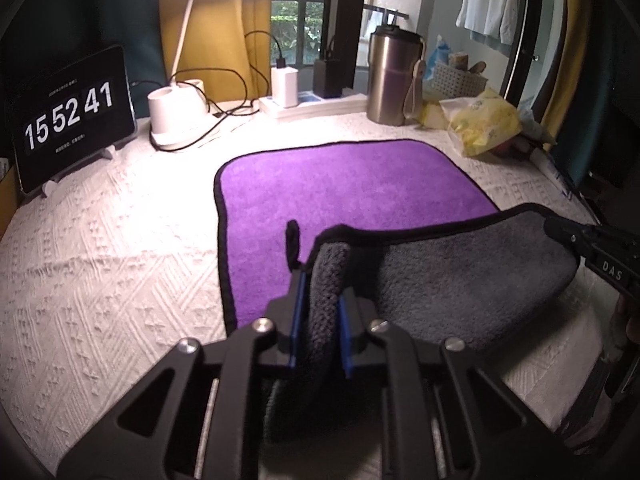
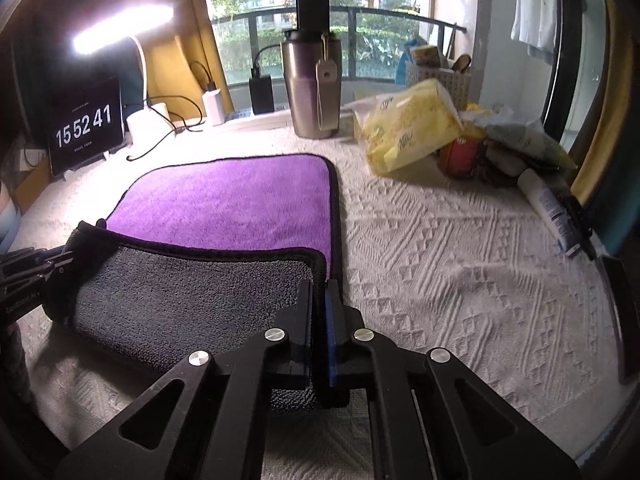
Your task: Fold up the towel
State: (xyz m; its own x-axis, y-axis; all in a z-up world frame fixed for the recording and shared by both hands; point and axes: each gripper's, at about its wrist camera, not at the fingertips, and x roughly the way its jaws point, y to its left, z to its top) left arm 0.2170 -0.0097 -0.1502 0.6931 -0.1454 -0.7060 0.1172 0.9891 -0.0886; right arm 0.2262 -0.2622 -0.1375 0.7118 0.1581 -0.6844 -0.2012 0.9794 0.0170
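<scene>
A purple towel (image 1: pixel 352 188) with black trim lies on a white textured tablecloth (image 1: pixel 112 260). Its near edge is lifted and curled over, showing the grey underside (image 1: pixel 460 276). My left gripper (image 1: pixel 322 284) is shut on the near left corner, with grey fabric bunched between the blue pads. In the right wrist view, my right gripper (image 2: pixel 320 288) is shut on the towel's (image 2: pixel 224 200) near right corner. Each gripper also shows at the edge of the other view: the right gripper (image 1: pixel 560 232) and the left gripper (image 2: pixel 60 260).
A tablet clock (image 1: pixel 72 116) stands at the back left beside a white lamp base (image 1: pixel 176 116) with cables. A steel tumbler (image 1: pixel 394 76), a yellow bag (image 1: pixel 484 124) and a basket sit at the back right. A white tube (image 2: pixel 548 208) lies at the right edge.
</scene>
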